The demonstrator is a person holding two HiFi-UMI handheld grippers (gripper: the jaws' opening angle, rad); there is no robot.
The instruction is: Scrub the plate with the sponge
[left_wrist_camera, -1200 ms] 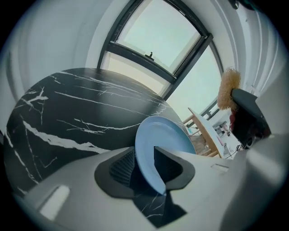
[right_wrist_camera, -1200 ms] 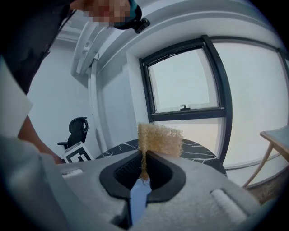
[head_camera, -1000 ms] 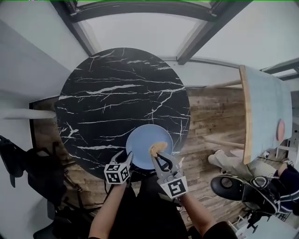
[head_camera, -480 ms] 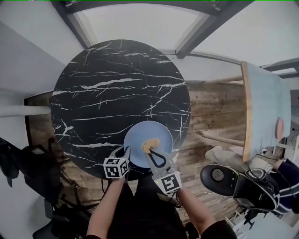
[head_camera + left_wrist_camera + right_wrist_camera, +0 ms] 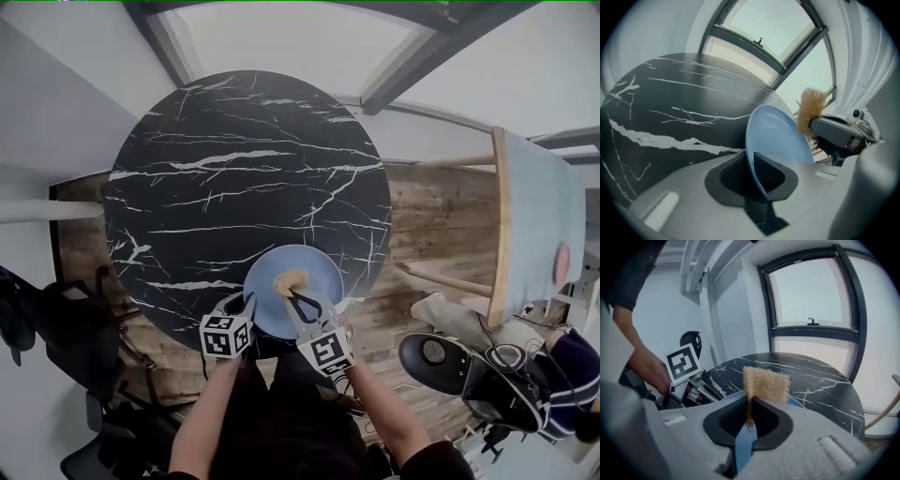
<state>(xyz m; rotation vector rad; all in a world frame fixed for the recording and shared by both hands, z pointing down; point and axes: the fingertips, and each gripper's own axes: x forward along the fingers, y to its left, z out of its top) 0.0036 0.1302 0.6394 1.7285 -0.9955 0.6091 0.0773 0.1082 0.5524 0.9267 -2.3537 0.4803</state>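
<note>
A light-blue plate [image 5: 309, 272] lies at the near edge of the round black marble table [image 5: 234, 178]. My left gripper [image 5: 246, 302] is on the plate's left near rim; in the left gripper view the rim [image 5: 776, 136] runs between the pads of that gripper [image 5: 756, 173], whose jaws are closing on it. My right gripper [image 5: 298, 298] is shut on a tan sponge [image 5: 289, 279] and holds it over the plate's middle. In the right gripper view the sponge [image 5: 766, 383] stands upright out of my right gripper [image 5: 749, 416], with the plate [image 5: 796, 403] showing blue below it.
The table's near edge lies just below the plate, with wooden floor [image 5: 422, 234] beyond it. A pale-blue table [image 5: 534, 216] stands at the right. A black chair base [image 5: 441, 361] is at the lower right. Dark bags [image 5: 56, 319] lie at the left.
My left gripper's jaws have closed in on the plate's rim. The right gripper has carried the sponge leftward, from the plate's right part to its middle.
</note>
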